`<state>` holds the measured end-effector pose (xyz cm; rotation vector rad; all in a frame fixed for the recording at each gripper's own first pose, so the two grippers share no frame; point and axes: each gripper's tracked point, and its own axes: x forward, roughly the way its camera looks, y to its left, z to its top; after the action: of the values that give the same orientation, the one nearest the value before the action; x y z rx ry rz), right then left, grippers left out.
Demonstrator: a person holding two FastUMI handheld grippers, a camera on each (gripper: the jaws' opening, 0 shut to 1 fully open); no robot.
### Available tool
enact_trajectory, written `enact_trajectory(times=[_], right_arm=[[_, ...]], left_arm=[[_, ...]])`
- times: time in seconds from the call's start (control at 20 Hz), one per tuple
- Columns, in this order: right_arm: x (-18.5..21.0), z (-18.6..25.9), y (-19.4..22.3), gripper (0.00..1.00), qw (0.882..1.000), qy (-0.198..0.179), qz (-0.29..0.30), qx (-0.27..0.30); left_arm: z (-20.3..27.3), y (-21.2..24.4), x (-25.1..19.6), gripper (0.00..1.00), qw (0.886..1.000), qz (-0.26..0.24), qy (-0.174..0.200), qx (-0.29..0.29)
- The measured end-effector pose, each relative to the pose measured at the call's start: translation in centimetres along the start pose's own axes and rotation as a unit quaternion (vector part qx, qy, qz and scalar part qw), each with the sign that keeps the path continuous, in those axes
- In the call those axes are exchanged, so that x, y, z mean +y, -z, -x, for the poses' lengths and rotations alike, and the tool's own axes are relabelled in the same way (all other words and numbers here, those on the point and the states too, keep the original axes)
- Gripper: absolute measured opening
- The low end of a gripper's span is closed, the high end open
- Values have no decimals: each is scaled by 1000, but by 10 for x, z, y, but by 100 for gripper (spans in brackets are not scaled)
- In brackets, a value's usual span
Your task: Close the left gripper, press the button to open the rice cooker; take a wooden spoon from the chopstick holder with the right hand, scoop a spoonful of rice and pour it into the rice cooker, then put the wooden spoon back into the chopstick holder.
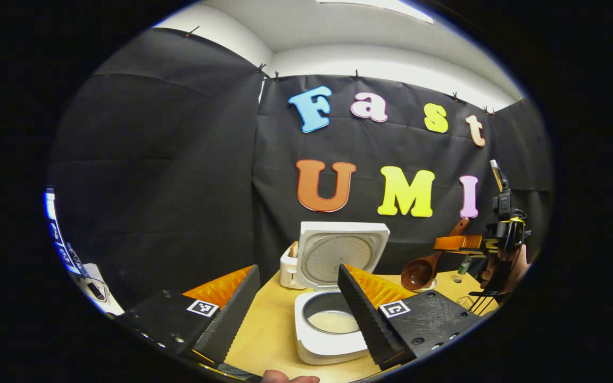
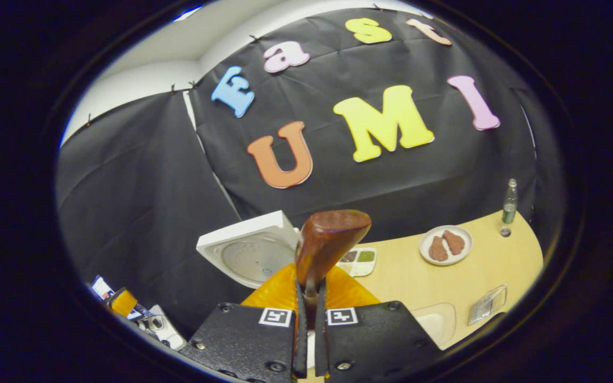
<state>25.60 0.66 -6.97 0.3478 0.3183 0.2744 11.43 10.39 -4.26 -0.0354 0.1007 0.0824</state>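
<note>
The white rice cooker (image 1: 330,340) stands on the tan table with its lid (image 1: 341,254) swung up and its inner pot showing pale inside. My left gripper (image 1: 296,319) hovers over its near side, open, with nothing between the fingers. Behind the cooker's left corner stands the white chopstick holder (image 1: 289,269). To the right, my right gripper (image 1: 447,244) is in the air, shut on the handle of the wooden spoon (image 1: 419,273), whose dark bowl hangs lower left. In the right gripper view the gripper (image 2: 309,298) clamps the spoon (image 2: 328,239), with the cooker lid (image 2: 248,250) beyond.
A plate (image 2: 428,234) with brown food, a small green bottle (image 2: 510,202), a seasoning tray (image 2: 359,260), a clear container (image 2: 487,304) and a white dish (image 2: 438,322) sit on the table (image 2: 407,282). A hand (image 1: 516,260) holds the right gripper. Equipment (image 1: 64,250) stands far left.
</note>
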Motion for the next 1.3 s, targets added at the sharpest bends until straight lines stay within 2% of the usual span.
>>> enact_trajectory(times=[0.4,0.65,0.95,1.3], right_arm=[[-148,70,-17,11,994,90,-62,-19],[-247,93,-4,10,985,157,-72,-13],[-324,78,43,11,978,195,-68,20],[-377,46,105,11,974,210,-53,65]], left_arm=[[-26,2,-77,94,999,-4,45,6],[-45,-3,-111,94,999,-2,52,6],[-67,-15,-130,94,999,-13,35,3],[-88,-10,-140,94,999,-35,21,20]])
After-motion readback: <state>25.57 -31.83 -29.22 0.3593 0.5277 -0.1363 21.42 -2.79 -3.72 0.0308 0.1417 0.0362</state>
